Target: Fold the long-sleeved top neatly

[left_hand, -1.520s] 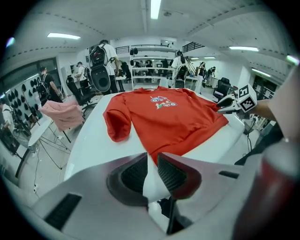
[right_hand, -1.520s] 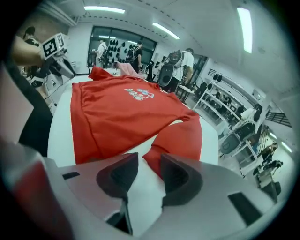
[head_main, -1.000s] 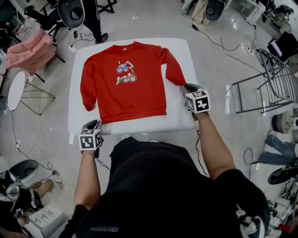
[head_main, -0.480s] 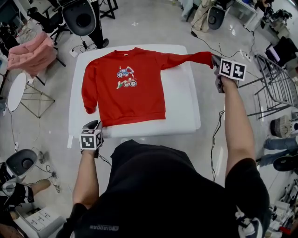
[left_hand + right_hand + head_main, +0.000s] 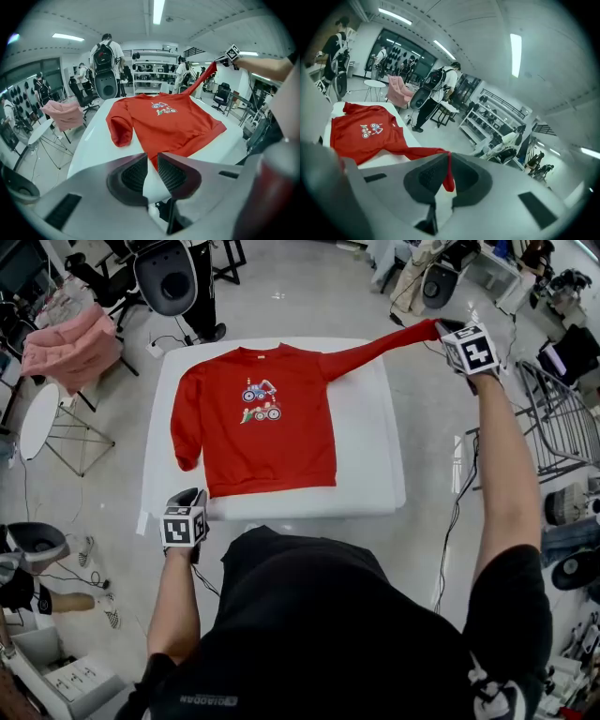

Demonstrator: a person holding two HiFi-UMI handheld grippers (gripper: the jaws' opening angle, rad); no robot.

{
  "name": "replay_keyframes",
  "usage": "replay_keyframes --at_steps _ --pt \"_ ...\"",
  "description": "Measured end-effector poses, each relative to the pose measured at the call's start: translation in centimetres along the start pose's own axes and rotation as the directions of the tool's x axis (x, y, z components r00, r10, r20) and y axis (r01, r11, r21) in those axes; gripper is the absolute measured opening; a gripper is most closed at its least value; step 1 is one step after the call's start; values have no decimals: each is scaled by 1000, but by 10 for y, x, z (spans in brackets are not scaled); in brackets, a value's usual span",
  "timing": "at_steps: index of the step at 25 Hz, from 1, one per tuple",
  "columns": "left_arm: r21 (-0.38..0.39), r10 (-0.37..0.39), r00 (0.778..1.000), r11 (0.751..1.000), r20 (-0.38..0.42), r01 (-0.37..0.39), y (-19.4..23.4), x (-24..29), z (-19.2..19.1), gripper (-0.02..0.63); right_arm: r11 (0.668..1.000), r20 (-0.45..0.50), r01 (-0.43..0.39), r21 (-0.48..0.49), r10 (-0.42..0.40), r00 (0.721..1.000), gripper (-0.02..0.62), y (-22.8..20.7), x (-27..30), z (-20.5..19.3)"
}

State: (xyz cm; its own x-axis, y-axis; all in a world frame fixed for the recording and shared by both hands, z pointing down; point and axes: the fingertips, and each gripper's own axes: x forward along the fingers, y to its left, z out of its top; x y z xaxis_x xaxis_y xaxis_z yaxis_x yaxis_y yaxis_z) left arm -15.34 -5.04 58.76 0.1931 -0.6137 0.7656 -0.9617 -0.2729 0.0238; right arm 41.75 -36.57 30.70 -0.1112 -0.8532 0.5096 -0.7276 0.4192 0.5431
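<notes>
Red long-sleeved top [image 5: 262, 432] lay flat, print up, on white table [image 5: 375, 456]. Right gripper [image 5: 441, 331], jaws just closing, pinched its raised, outstretched cuff [image 5: 428, 331]. Left gripper [image 5: 192, 495] narrowly apart, empty.

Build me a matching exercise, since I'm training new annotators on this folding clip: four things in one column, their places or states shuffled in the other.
Things
1. right gripper
2. left gripper
3. free sleeve
4. pink garment

Places or states
A. lies on the white table beside the body of the red top
B. draped off the table, at its left
C. shut on a red cuff, raised past the table's far right corner
D. jaws apart, empty, at the table's near edge

Pairs: 1-C, 2-D, 3-A, 4-B. The right gripper's jaws have just been closing on that cuff.
</notes>
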Motion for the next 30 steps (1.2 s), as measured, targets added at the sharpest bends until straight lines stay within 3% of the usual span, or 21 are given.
replay_keyframes --at_steps 5,13,18,24,30 --pt "-11 11 1000 1000 -3 -11 8 -3 -7 64 1000 -6 -10 -3 10 1000 26 21 3 -17" --pt "22 -16 1000 1000 -16 16 1 0 0 64 998 -103 -24 50 29 994 26 78 4 -102" --pt "58 -49 999 997 -4 49 -15 7 17 64 996 -110 -78 46 82 991 26 161 -22 -142" --pt "104 -82 997 991 -6 82 -34 19 32 64 968 -162 -190 166 217 963 26 279 -34 -199" --pt "139 -105 994 985 -12 105 -47 27 42 64 964 -249 -252 88 267 931 28 339 -19 -233"
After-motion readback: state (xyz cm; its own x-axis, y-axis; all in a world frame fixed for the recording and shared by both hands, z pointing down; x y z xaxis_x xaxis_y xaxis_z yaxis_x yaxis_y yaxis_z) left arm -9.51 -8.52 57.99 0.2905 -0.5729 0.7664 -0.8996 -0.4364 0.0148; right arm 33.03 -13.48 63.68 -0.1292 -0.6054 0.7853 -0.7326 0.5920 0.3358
